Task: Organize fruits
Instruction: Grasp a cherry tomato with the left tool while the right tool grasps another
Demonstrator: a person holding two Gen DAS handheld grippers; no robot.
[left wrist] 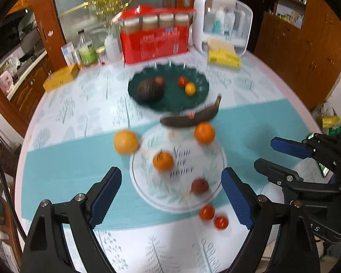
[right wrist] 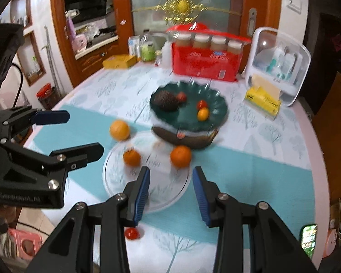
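A dark green dish (left wrist: 170,101) at the table's middle holds a dark rough fruit (left wrist: 151,89), a red tomato (left wrist: 182,81) and a small yellow fruit (left wrist: 190,88). A blackened banana (left wrist: 191,118) lies at its near rim. The clear plate (left wrist: 147,188) in front carries two oranges (left wrist: 163,161) (left wrist: 204,133) and a dark red fruit (left wrist: 199,186). A third orange (left wrist: 126,142) and two tomatoes (left wrist: 206,212) lie on the cloth. My left gripper (left wrist: 172,195) hangs wide open over the plate. My right gripper (right wrist: 171,195) stands beside it, narrower, nothing between its pads.
At the back stand a red box of jars (left wrist: 154,43), a white storage case (left wrist: 222,22), two yellow boxes (left wrist: 224,56) (left wrist: 60,77) and bottles (left wrist: 87,53). The round table's edge (left wrist: 22,159) curves close on the left, with wooden cabinets beyond.
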